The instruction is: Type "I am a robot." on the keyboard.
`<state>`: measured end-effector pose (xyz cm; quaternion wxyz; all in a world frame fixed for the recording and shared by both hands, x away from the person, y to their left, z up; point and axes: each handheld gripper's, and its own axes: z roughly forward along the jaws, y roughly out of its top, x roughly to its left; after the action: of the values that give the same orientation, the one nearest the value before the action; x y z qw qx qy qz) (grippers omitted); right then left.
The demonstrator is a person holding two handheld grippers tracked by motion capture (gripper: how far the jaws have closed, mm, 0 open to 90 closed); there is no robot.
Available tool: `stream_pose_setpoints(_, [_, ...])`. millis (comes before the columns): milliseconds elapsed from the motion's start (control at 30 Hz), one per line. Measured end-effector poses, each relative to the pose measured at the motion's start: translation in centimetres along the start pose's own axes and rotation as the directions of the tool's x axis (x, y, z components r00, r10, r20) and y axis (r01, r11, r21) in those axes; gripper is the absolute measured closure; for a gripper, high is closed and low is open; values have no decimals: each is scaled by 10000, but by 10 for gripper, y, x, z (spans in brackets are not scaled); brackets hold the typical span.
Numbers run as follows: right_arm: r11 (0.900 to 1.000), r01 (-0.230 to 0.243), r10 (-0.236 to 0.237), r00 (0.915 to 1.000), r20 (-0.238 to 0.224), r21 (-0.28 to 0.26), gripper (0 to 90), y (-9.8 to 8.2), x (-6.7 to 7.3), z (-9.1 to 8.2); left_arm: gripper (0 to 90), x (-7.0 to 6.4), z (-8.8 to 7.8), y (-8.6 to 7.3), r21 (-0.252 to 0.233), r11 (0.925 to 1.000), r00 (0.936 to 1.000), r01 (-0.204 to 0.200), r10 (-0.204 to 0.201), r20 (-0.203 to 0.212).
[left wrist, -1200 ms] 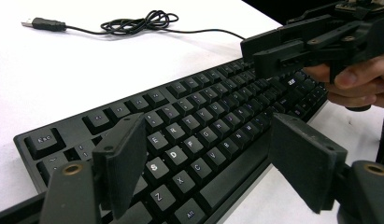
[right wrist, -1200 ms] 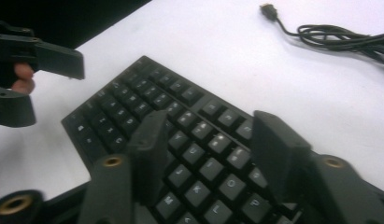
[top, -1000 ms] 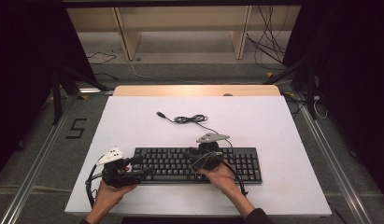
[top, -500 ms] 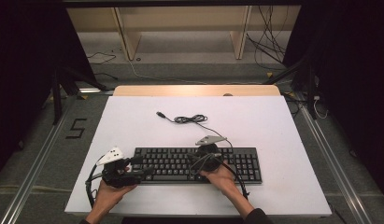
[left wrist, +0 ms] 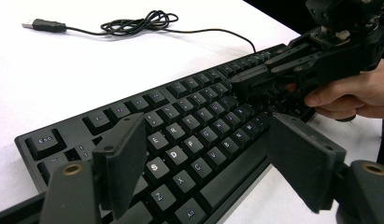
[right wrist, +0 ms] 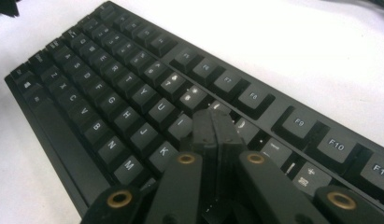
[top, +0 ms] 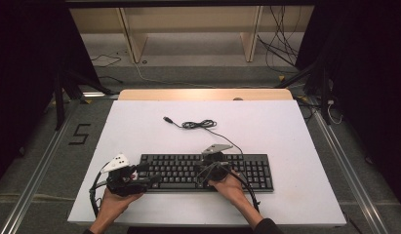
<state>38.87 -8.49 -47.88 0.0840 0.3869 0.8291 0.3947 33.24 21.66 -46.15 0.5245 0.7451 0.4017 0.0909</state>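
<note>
**Closed right jaws over the keys, open left jaws at the keyboard's end**

High view: the black keyboard (top: 208, 171) lies on the white table (top: 286, 131), near the person's edge, its cable (top: 200, 125) coiled loosely behind it and ending in a free plug. The right gripper (top: 206, 170) sits over the middle keys, and its hand hides the keys beneath. The left gripper (top: 151, 175) is at the keyboard's left end; its jaw tips blend into the dark keys.

Left gripper view: the left gripper (left wrist: 208, 168) has its jaws wide apart astride the keyboard's near edge, holding nothing; the lower keys are cut off.

Right gripper view: the right gripper (right wrist: 216, 126) has just closed, its jaws pressed together with nothing between them. The tips seem to rest on a key, though blur leaves contact unsure.
</note>
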Motion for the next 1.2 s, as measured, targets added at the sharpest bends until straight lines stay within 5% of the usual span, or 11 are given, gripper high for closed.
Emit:
stream_pose_setpoints(100, [9996, 282, -281, 9993, 236, -15, 900, -1, 2, 2, 278, 0, 0, 0, -1, 10000, 10000, 3, -3, -4])
stream_pose_setpoints(500, [9990, -209, 205, 9997, -108, -407, 849, 0, 0, -6, 279, 1, 0, 0, 18, 10000, 10000, -3, 3, -46])
stream_pose_setpoints(967, [9942, -64, -21, 9968, -795, -1074, 567, -1, 7, -28, 324, 2, 3, 2, 80, 9999, 9997, 138, -137, -216])
stream_pose_setpoints(1200, [9898, -184, 48, 9954, -961, -1412, 490, -6, 9, -41, 465, 0, 14, 8, 436, 9990, 9993, 110, -94, -362])
